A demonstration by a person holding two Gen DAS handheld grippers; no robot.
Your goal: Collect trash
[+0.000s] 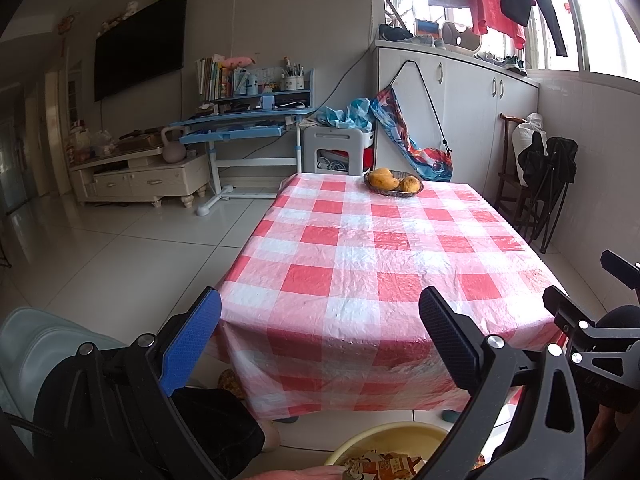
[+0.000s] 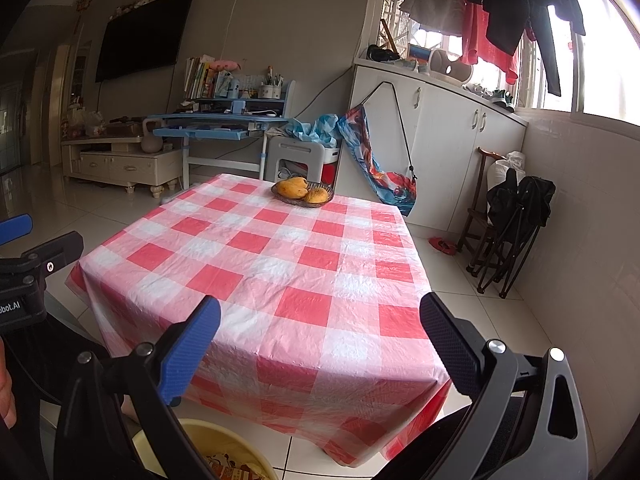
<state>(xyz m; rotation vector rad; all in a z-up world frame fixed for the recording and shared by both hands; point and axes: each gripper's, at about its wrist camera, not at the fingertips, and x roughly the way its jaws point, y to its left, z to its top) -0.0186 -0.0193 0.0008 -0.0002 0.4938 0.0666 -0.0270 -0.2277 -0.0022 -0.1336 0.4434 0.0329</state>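
Both the left gripper (image 1: 320, 340) and the right gripper (image 2: 320, 344) hang with fingers spread, holding nothing. Below them on the floor, a yellow bin (image 2: 224, 440) already holds wrappers (image 1: 384, 465). The checkered worktop (image 1: 360, 260) shows no trash, so collecting looks finished; any next move calls for scanning elsewhere. Far end: a fruit bowl (image 1: 394, 184), then a blue desk (image 1: 240, 124).
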